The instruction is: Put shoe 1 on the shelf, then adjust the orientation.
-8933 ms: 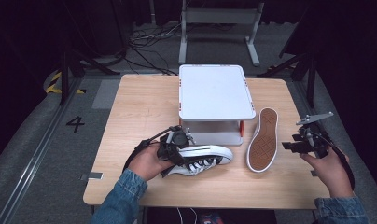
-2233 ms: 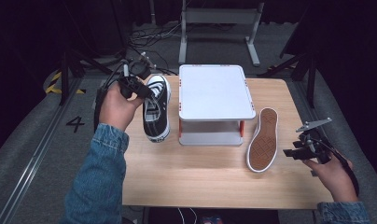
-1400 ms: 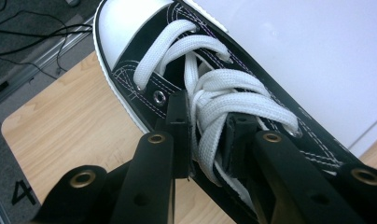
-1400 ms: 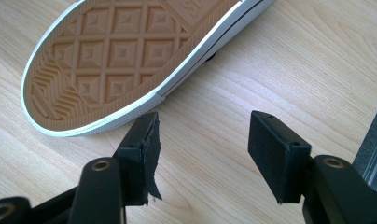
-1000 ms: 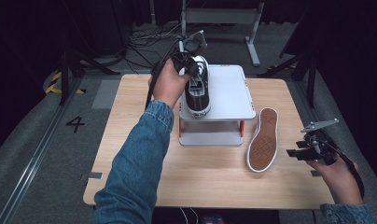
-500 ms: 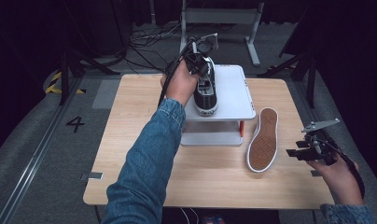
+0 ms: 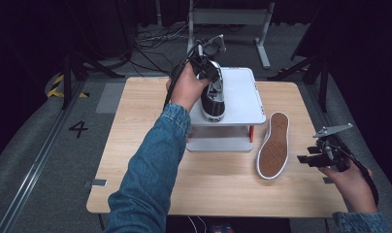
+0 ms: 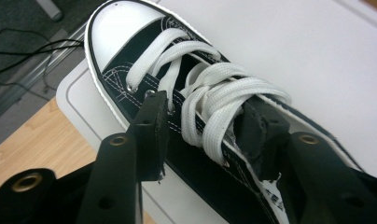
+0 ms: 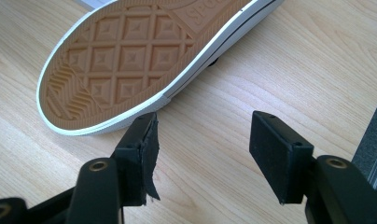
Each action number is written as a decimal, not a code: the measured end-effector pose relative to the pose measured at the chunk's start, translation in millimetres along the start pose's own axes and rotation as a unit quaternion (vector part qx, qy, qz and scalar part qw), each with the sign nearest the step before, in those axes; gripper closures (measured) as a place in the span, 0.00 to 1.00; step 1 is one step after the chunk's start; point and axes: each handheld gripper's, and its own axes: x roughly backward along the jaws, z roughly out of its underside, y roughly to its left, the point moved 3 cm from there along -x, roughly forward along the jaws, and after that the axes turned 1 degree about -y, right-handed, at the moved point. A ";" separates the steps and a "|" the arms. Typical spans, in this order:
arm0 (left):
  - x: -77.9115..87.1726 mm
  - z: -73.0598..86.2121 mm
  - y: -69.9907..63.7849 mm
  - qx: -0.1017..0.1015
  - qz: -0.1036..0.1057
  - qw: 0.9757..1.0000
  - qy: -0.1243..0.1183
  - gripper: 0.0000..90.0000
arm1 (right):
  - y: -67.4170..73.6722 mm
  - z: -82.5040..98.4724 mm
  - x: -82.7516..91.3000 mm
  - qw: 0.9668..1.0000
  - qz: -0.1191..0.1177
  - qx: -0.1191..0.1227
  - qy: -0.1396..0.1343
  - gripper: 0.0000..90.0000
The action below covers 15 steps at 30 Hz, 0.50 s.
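Dark curtains and cable-strewn grey floor surround a light wooden counter (image 7: pixel 136 145), where a white two-tier stand (image 7: pixel 242 97) sits at the far middle. Half a second back the black high-top sneaker (image 7: pixel 214 97) was held a touch higher over the stand; now it has come down, its sole at the stand's top surface near the left edge, toe pointing toward the near side. The left gripper (image 7: pixel 206 63) is still clamped on it, fingers (image 8: pixel 149 126) closed across the laced throat, one on each side of the white laces. The left arm in its denim sleeve (image 7: pixel 150 174) reaches far forward and diagonally across the counter, hand wrapped over the gripper. The second sneaker (image 7: pixel 273 145) lies sole-up on the counter to the right of the stand, unmoved. The right gripper (image 7: pixel 320 154) hovers low at the near right edge, fingers (image 9: pixel 140 154) spread open and empty, just beside that sneaker's toe end.
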 end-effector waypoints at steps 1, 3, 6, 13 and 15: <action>2.9 1.1 0.1 -0.001 0.005 1.000 -0.001 0.59 | 0.0 -0.3 -0.4 1.000 0.000 -0.001 0.000 0.47; 12.8 5.1 -1.6 -0.010 0.014 1.000 -0.007 0.56 | 0.1 -1.1 -1.0 1.000 -0.001 0.000 0.000 0.47; 33.3 15.1 -6.3 -0.034 0.049 0.998 -0.035 0.54 | 0.8 -1.4 -2.2 1.000 -0.003 0.002 0.003 0.47; 70.0 51.4 -19.0 -0.100 0.092 0.989 -0.051 0.49 | 1.1 -4.2 -4.5 1.000 -0.007 0.000 -0.002 0.48; 78.0 65.4 -22.1 -0.104 0.097 0.988 -0.067 0.49 | 2.0 -6.8 -5.1 1.000 -0.011 0.003 -0.003 0.49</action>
